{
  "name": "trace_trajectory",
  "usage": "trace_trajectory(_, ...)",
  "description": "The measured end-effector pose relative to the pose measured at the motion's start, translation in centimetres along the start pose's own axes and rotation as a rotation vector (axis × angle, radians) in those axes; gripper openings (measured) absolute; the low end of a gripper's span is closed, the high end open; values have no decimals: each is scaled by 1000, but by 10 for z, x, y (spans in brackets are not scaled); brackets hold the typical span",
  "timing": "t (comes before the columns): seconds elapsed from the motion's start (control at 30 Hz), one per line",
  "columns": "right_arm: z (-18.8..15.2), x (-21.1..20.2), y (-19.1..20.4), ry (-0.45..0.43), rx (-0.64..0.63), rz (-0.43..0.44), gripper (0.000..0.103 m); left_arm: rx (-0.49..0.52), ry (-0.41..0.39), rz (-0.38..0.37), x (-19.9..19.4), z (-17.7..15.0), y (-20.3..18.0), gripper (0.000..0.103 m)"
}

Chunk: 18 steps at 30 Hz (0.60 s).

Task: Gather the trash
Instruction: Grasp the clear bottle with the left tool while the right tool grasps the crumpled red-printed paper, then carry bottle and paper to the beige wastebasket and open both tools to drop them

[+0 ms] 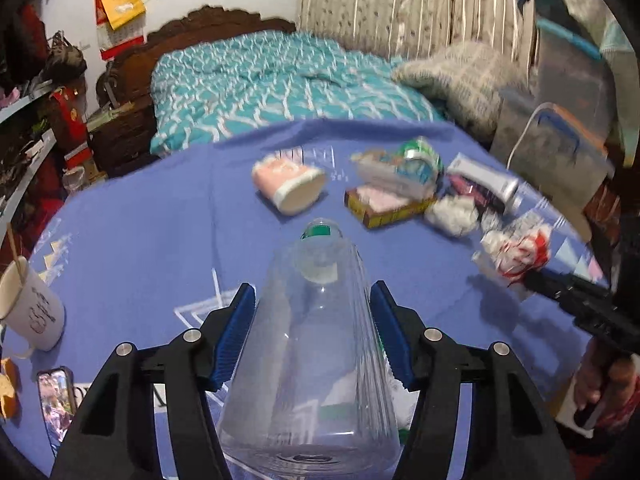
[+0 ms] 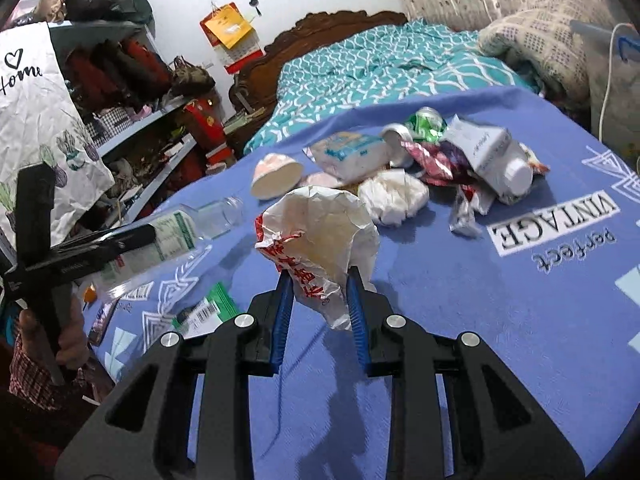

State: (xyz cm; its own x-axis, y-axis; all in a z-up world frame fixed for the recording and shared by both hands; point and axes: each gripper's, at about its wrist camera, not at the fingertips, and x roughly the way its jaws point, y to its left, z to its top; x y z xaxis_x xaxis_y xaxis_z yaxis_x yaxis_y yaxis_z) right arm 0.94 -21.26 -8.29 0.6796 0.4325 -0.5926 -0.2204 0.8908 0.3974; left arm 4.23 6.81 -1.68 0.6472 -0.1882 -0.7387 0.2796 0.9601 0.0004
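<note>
Trash in hand on both sides: the clear plastic bottle (image 1: 316, 344), green-labelled and uncapped, lies lengthwise between the blue pads (image 1: 236, 336) of the left gripper (image 1: 314, 308), which pinch its body, neck pointing away from the camera. The right gripper (image 2: 318, 280) has its jaws pressed onto the lower end of a crumpled white paper wrapper (image 2: 320, 240) with red print, held clear above the blue tablecloth (image 2: 500, 320). Beyond both, the rest of the litter sits in a loose heap on the cloth: a tipped pink paper cup (image 1: 290, 184), a yellow-edged box (image 1: 386, 204), a crushed green can (image 2: 426, 122), a white paper wad (image 2: 394, 196), a white carton (image 2: 490, 150). A white mug (image 1: 28, 308) stands near the table's left edge, well apart from the heap. A teal quilted bed (image 1: 272, 80) lies behind the table.
</note>
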Motion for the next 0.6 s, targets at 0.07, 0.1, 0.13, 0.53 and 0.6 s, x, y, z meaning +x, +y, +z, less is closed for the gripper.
trace_trajectory(0.07, -7, 2, -2, 16, -4, -13, 29, -13, 46, 7, 13, -8, 3, 57)
trace_trajectory(0.1, -9, 3, -3, 25, -7, -19, 29, -16, 58, 12, 17, -11, 7, 57)
trace_trajectory(0.13, -11, 5, -4, 33, -9, -26, 29, -17, 74, 28, 22, -15, 9, 57)
trace_trajectory(0.53, -16, 15, 3, 64, -52, -122, 66, -20, 155, 9, 49, -32, 17, 64)
trace_trajectory(0.6, -14, 20, 2, 81, -58, -123, 66, -30, 145, -4, 48, -31, 20, 62)
